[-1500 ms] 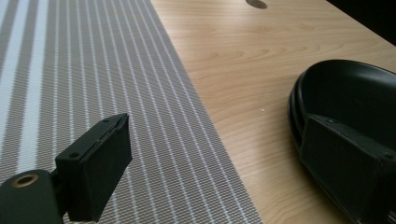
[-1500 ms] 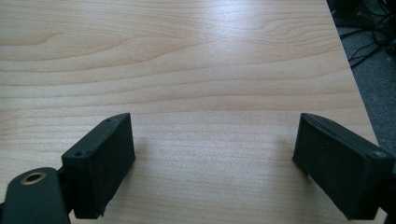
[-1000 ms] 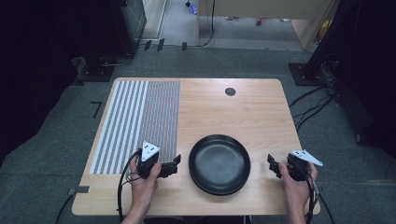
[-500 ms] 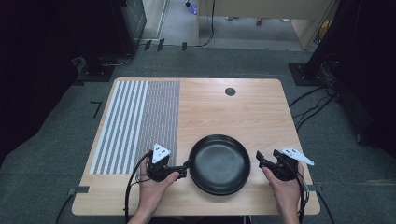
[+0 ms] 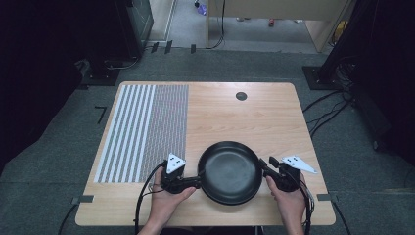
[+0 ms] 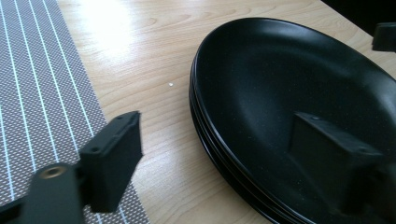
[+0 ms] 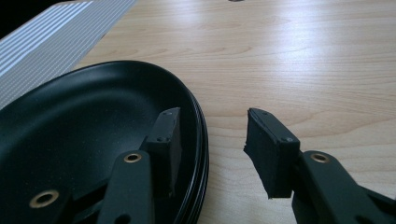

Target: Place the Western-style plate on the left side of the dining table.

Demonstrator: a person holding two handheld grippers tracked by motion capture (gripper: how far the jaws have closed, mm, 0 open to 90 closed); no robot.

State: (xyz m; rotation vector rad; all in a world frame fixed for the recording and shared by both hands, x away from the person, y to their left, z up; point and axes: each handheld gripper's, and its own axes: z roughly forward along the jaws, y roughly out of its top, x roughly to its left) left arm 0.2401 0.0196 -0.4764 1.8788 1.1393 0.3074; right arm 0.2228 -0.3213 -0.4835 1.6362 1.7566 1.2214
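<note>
A stack of shallow black plates [image 5: 229, 172] sits near the table's front edge, between my two grippers. My left gripper [image 5: 198, 181] straddles the stack's left rim. In the left gripper view, one jaw stands inside the top plate [image 6: 280, 74] and the other outside over the wood, so the left gripper [image 6: 217, 140] is open with a wide gap. My right gripper [image 5: 264, 165] straddles the right rim in the same way. Its jaws [image 7: 212, 128] stand either side of the plate [image 7: 84, 121] edge, apart from it. Both pairs of jaws have just been closing around the rim.
A grey striped and dotted mat [image 5: 142, 129] covers the table's left part. A small black round cap [image 5: 241, 96] sits near the far edge. Bare wood [image 5: 244, 122] lies beyond the plates. Cables trail from both grippers over the front edge.
Both hands have moved inward to the plates, from beside them to over their rims. Both pairs of jaws stand narrower than before.
</note>
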